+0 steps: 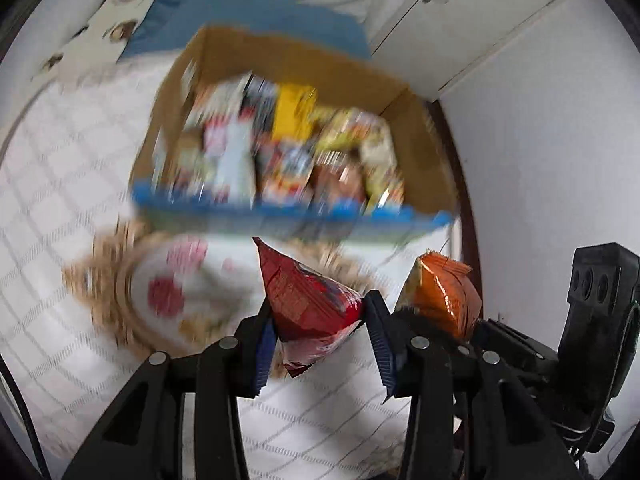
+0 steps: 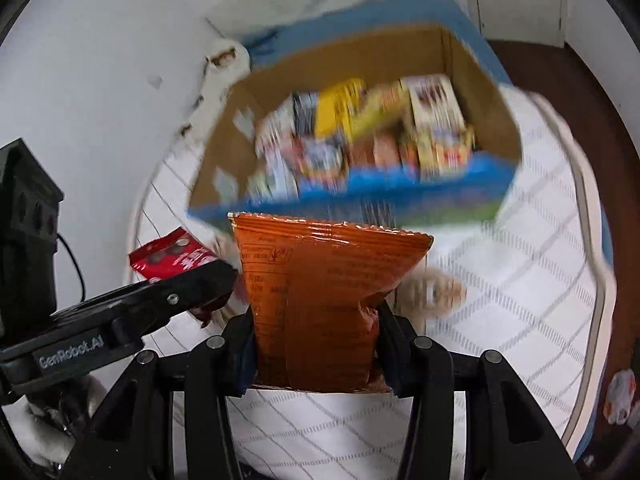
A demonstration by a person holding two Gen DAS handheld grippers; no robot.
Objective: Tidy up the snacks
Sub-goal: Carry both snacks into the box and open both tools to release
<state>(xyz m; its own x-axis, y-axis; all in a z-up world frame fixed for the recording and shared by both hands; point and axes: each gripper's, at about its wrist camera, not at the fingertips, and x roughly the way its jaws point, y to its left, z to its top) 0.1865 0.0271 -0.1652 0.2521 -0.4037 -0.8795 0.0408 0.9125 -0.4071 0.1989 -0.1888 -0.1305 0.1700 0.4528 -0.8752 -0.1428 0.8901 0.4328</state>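
Note:
My left gripper is shut on a red snack packet, pinched between its blue pads and lifted off the bed. Just to its right, my right gripper holds an orange packet. In the right wrist view, the right gripper is shut on that orange packet, which stands upright between the fingers. The left gripper shows at the left with the red packet. Ahead of both is an open cardboard box with a blue front, blurred and packed with several snack packs.
The box rests on a white quilted bed cover. A round woven tray with a white and red item lies in front of the box. A blue cloth lies behind the box, with white cupboard doors beyond. Brown floor borders the bed.

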